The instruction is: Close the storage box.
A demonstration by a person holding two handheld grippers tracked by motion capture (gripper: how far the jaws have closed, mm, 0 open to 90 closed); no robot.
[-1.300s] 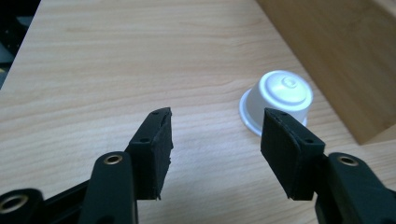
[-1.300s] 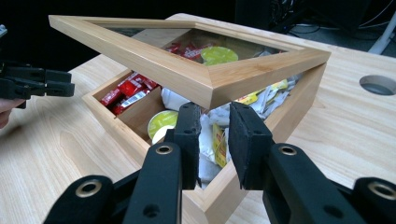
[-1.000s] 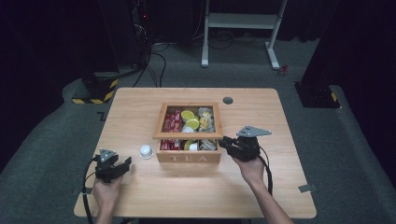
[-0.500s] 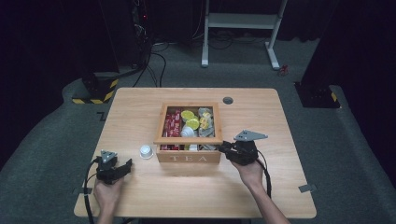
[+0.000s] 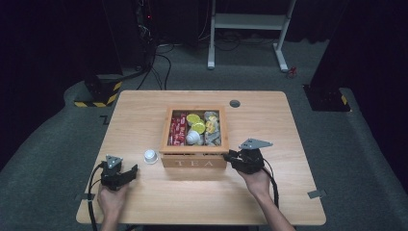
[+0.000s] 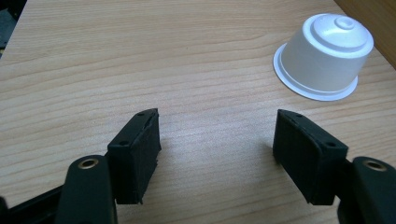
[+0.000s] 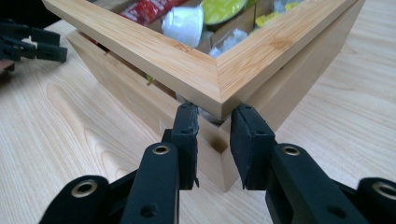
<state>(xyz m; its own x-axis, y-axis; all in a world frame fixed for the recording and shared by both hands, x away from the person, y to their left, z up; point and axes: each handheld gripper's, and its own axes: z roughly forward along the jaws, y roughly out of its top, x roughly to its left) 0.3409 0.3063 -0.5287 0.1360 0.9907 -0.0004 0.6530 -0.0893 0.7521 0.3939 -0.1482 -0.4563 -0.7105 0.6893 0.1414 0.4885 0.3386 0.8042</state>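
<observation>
A wooden tea box (image 5: 194,161) sits mid-table with its framed lid (image 7: 205,70) lifted. The right gripper (image 7: 214,135) has its nearly closed jaws at the lid's near corner, seemingly propping it up; whether the pads pinch it I cannot tell. The left gripper (image 6: 217,154), whose jaws have just been opening with nothing between them, rests on bare wood, a white coffee capsule (image 6: 326,56) near it, just left of the box. Likely next: the left gripper closes on the capsule and carries it into the box. The table (image 5: 144,207) around the capsule is open; the box wall stands close on one side.
</observation>
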